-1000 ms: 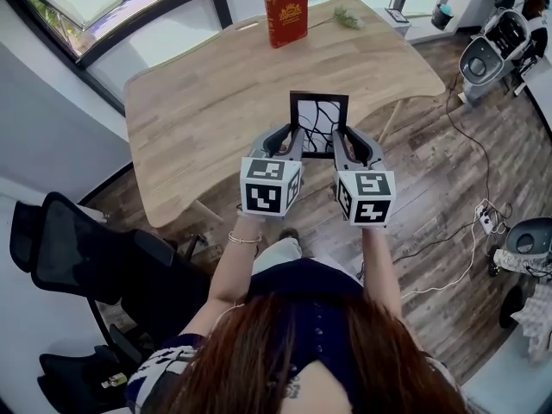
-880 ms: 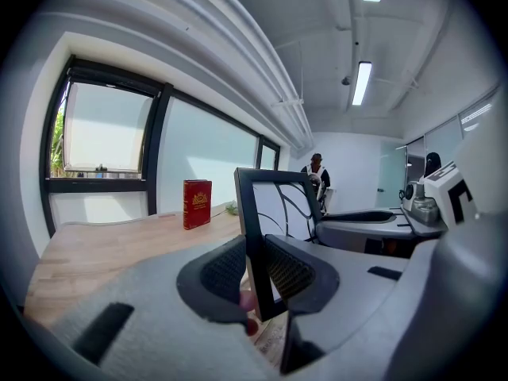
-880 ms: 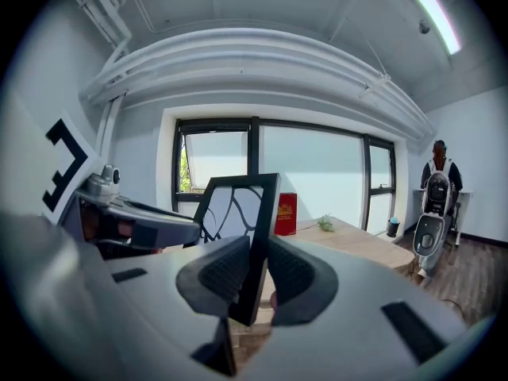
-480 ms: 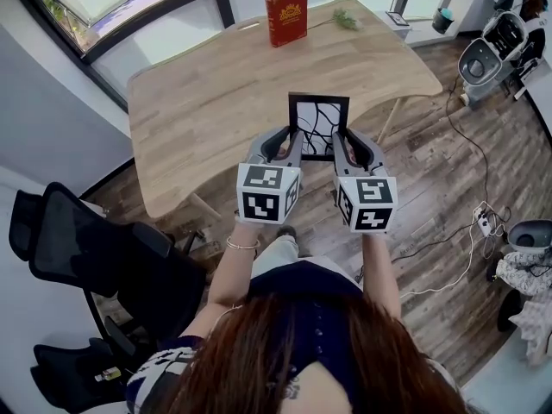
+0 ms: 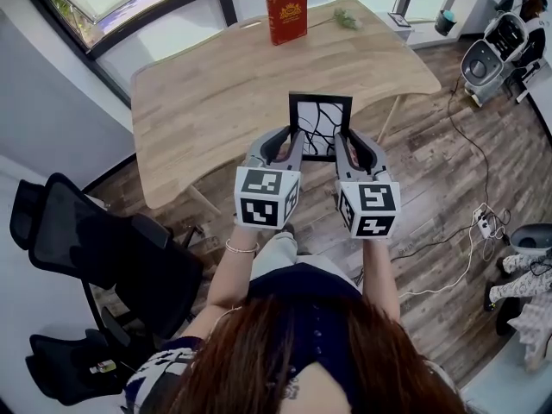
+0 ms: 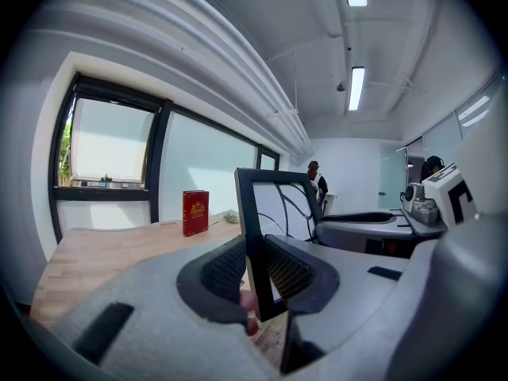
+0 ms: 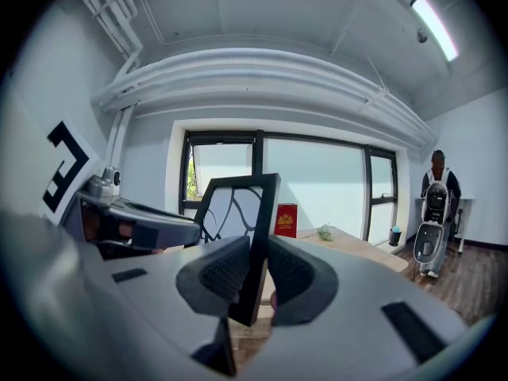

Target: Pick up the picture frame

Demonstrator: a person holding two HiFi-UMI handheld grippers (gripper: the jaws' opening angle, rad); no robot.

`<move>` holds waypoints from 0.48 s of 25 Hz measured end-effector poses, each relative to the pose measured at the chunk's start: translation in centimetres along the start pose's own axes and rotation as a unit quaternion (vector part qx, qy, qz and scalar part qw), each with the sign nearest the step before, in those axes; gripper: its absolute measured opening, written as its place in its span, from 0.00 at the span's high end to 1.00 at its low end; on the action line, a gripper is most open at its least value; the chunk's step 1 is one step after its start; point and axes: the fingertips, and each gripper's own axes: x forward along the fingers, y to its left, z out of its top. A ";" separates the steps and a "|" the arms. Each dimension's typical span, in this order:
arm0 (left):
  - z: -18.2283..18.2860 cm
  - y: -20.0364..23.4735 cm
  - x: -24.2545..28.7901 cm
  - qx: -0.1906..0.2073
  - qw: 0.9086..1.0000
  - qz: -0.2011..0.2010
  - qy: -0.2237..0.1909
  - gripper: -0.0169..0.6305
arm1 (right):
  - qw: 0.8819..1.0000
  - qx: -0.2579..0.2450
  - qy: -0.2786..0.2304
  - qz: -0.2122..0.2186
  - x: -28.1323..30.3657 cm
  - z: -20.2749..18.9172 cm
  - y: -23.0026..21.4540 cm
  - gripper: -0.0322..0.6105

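Observation:
The picture frame [image 5: 320,125] is black with a white picture of dark branching lines. It hangs upright above the near edge of the wooden table [image 5: 216,93], held from both sides. My left gripper [image 5: 296,145] is shut on its left edge, and in the left gripper view the frame [image 6: 274,205] stands between the ribbed pads [image 6: 225,270]. My right gripper [image 5: 342,147] is shut on its right edge. In the right gripper view the frame [image 7: 238,209] rises between the pads [image 7: 290,272].
A red book [image 5: 285,14] stands upright at the table's far edge, with a small green sprig [image 5: 347,19] to its right. A black office chair [image 5: 103,257] stands at the left of the person. Cables [image 5: 470,231] lie on the wooden floor at the right. A person [image 7: 436,189] stands far off.
Both grippers have lifted slightly with the frame between them and drawn it a little toward the person. The grip on both edges is unchanged.

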 end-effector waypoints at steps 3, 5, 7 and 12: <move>0.0 -0.5 -0.6 0.001 1.000 0.003 -0.002 0.83 | 1.000 0.000 -0.003 0.002 -0.7 0.1 0.1 0.84; 0.1 -0.7 -1.0 0.002 1.000 0.005 -0.004 0.84 | 1.000 -0.002 -0.006 0.004 -1.2 0.2 0.3 0.84; 0.2 -0.9 -1.5 0.002 1.000 0.008 -0.007 0.84 | 1.000 -0.003 -0.009 0.005 -1.7 0.3 0.5 0.84; 0.1 -1.4 -2.4 0.002 1.000 0.011 -0.011 0.84 | 1.000 -0.004 -0.013 0.007 -2.6 0.4 0.8 0.84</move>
